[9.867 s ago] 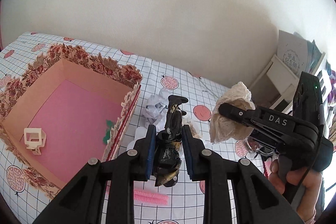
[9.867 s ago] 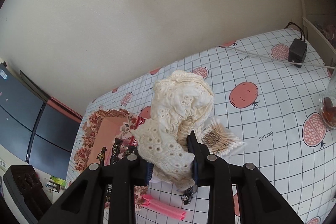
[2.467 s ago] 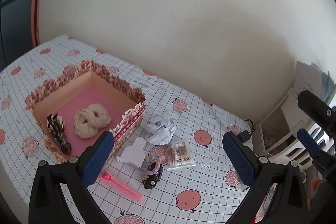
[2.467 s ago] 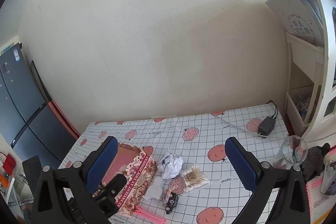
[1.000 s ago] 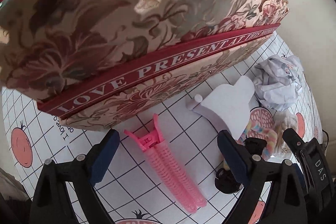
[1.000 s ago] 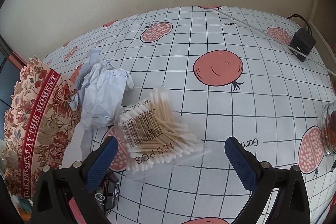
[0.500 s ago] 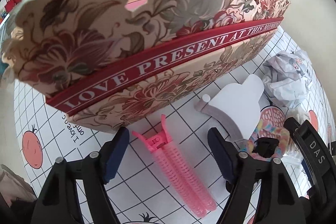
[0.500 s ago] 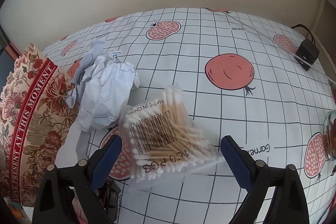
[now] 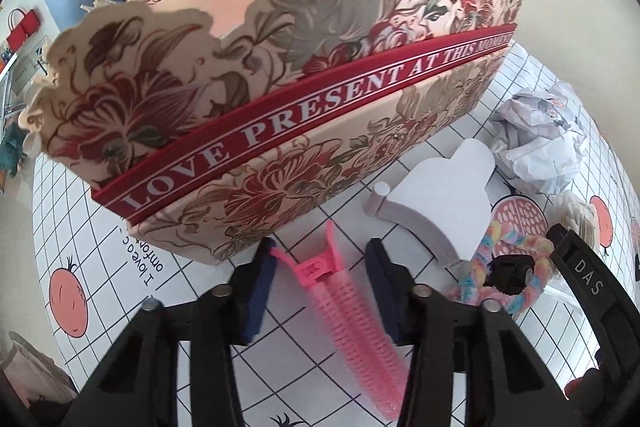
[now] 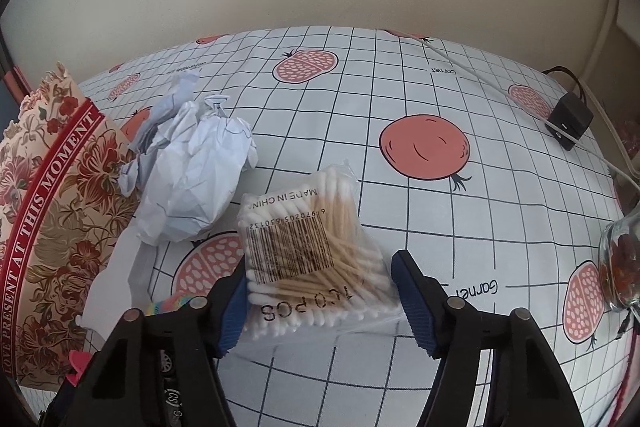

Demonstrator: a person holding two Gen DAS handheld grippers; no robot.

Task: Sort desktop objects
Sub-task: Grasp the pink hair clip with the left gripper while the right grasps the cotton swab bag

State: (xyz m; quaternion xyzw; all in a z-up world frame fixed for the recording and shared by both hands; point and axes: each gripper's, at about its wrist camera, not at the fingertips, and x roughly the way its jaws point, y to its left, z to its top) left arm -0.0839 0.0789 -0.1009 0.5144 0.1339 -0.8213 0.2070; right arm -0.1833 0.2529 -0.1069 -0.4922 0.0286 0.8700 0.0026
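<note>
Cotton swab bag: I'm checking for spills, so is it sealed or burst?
Looks intact: the cotton swab bag lies flat with swabs bunched inside, none loose on the tablecloth.

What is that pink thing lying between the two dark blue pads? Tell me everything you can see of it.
It looks like a pink plastic hair clip: two long ribbed prongs lying side by side, joined at a flared, winged hinge end that points toward the flowered box. It lies flat on the checked tablecloth, between the open pads of the left tool, which do not yet touch it.
</note>
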